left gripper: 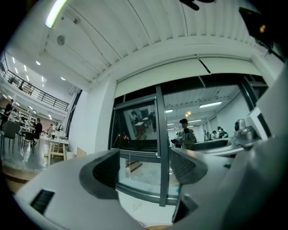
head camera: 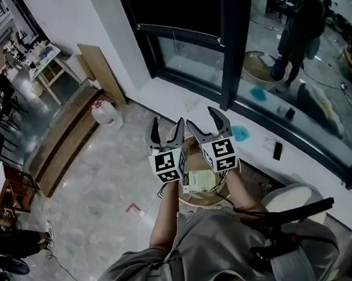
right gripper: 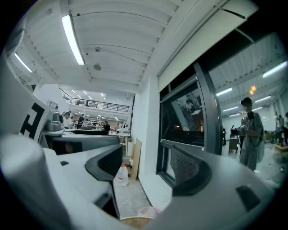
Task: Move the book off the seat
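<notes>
Left tongs (head camera: 167, 124) and right tongs (head camera: 202, 117) gape empty; only the head view shows the book (head camera: 199, 180) below.

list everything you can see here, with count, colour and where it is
book: 1, pale green and white, lying on the seat
seat: 1, round, wood brown, below the grippers
water jug: 1, clear white, on the floor by the wall
board: 1, light wood, leaning on the wall
table: 1, white, far left
steps: 1 set, brown wood, left of the jug
window: 1, dark frame, above the white sill
small slab: 1, black, on the sill
person: 1, dark clothes, seen in the window glass
left gripper: 1, grey, fingers apart, empty
right gripper: 1, grey, fingers apart, empty
</notes>
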A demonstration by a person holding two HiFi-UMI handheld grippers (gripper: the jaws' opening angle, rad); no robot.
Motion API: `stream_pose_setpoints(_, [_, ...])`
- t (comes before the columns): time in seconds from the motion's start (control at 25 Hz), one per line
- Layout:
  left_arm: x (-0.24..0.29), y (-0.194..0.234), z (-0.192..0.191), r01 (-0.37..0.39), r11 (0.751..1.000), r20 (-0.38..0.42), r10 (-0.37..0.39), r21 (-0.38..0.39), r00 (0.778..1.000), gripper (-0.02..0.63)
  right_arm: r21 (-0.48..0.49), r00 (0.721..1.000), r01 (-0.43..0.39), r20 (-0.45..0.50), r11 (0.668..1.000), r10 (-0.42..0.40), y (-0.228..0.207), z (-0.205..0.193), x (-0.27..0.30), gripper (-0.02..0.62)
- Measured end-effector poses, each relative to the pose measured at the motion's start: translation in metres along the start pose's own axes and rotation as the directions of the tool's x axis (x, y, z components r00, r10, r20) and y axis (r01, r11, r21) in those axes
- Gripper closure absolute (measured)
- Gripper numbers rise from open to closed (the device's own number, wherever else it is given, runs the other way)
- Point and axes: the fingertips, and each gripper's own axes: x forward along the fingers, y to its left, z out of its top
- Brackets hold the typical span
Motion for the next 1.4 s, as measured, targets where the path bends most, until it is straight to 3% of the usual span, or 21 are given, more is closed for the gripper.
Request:
stream_pose_setpoints(0.4, [-0.004, 0.004, -0.012, -0.015, 1.0, -0.048, 0.015, -0.005, 0.999, 0.258, -0.007, 0.999, 0.041, -0.013, 0.999, -0.041, -0.007, -0.005, -0.016, 0.252])
stream_pose_setpoints(0.6, [-0.005, -0.004, 0.002, 0.014, 0.998, 0.024, -0.013, -0.057, 1.0, 0.258, -0.011, 0.998, 0.059, -0.026, 0.998, -0.06, -0.014, -0.006, -0.021, 0.252])
stream_pose_setpoints(0.92, [-0.012, -0.001, -0.008, 0.05, 0.997, 0.025, -0.049, -0.064, 0.999, 0.258, -0.024, 0.995, 0.097, -0.036, 0.995, -0.098, -0.008, -0.011, -0.026, 0.252])
stream_pose_setpoints(1.12, [-0.007, -0.008, -0.01, 0.119, 0.99, 0.018, -0.117, -0.08, 0.993, 0.258, -0.032, 0.986, 0.158, -0.038, 0.987, -0.16, -0.01, -0.006, -0.033, 0.252])
stream_pose_setpoints(1.28, [0.01, -0.054, -0.029, 0.249, 0.963, 0.012, -0.249, -0.107, 0.968, 0.258, -0.046, 0.953, 0.298, -0.051, 0.954, -0.3, -0.047, -0.015, -0.068, 0.252])
stream_pose_setpoints(1.4, [0.018, -0.115, -0.043, 0.4, 0.906, -0.003, -0.404, -0.138, 0.915, 0.258, -0.07, 0.881, 0.463, -0.079, 0.884, -0.467, -0.088, -0.019, -0.126, 0.252])
